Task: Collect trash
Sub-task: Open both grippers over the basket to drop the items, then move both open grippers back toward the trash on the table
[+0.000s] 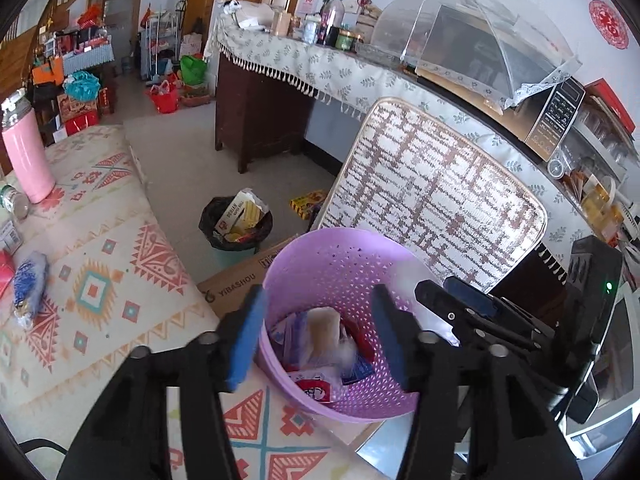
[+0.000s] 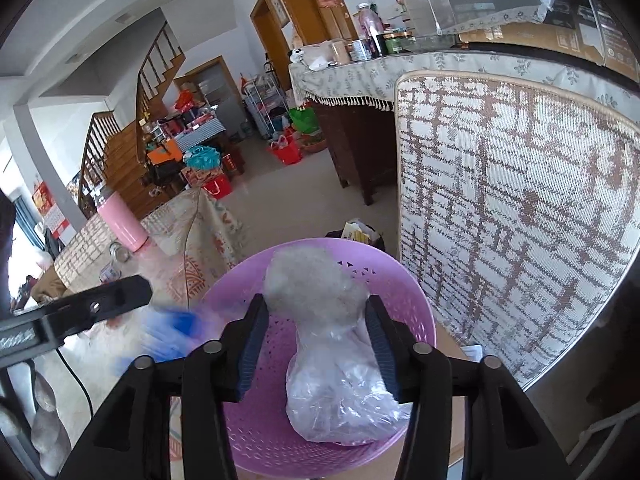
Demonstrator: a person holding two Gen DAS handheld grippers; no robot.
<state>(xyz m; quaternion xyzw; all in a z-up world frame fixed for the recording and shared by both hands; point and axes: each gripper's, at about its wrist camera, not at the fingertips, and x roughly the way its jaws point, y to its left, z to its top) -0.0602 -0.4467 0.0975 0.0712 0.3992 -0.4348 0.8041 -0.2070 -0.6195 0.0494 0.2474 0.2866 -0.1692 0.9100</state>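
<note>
A purple perforated basket point(image 1: 320, 268) stands at the edge of the patterned tablecloth and holds several wrappers point(image 1: 320, 340). My left gripper point(image 1: 318, 332) is open and empty, its jaws spread on either side of the basket's near rim. My right gripper point(image 2: 316, 340) hangs over the same basket point(image 2: 416, 320), its jaws open around a clear crumpled plastic bag point(image 2: 336, 376) that is blurred and dropping into the basket. The right gripper also shows in the left wrist view point(image 1: 464, 300) at the basket's right side. A blue and white wrapper point(image 1: 28, 284) lies on the cloth at far left.
A pink flask point(image 1: 28, 156) and a small jar point(image 1: 14, 200) stand on the cloth. A bin with a black liner point(image 1: 236, 220) is on the floor beyond. A chair with a woven cover point(image 1: 432, 200) stands behind the basket. A cardboard box point(image 1: 240, 280) sits beside the table.
</note>
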